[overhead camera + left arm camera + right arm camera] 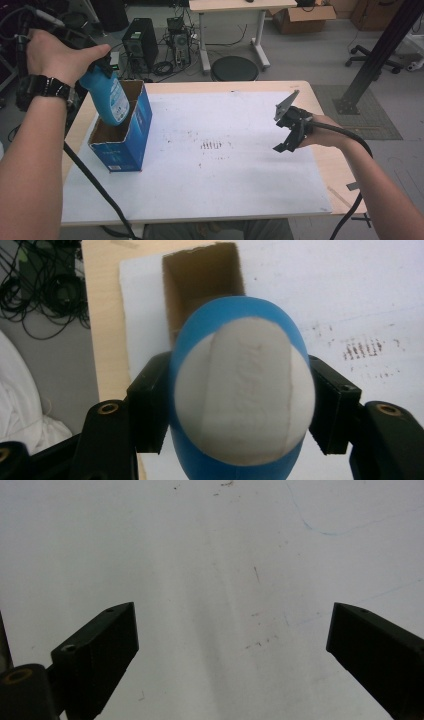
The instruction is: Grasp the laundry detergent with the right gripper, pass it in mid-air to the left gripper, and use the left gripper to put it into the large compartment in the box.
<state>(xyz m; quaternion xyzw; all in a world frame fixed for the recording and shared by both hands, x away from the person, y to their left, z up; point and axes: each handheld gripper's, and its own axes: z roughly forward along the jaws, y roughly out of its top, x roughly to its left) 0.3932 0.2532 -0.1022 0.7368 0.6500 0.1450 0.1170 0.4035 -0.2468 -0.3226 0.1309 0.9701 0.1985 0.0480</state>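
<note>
My left gripper (102,67) is shut on a blue bottle (109,97) and holds it tilted over the open top of a blue cardboard box (125,137). The bottle's lower end dips into the box. In the left gripper view the bottle (242,390) shows its pale rounded end between the two black jaws, with the box's brown opening (200,285) beyond it. My right gripper (290,132) hovers over the right part of the white sheet (225,150), open. In the right gripper view its jaws stand wide apart over the bare sheet (225,580), nothing between them (232,640).
The wooden table (320,100) carries the white sheet, which has dark smudges (212,146) near its middle. Beyond the table stand a computer tower (140,42), tangled cables (172,57), a round black stool (234,68), another desk (240,7) and a black post (380,47).
</note>
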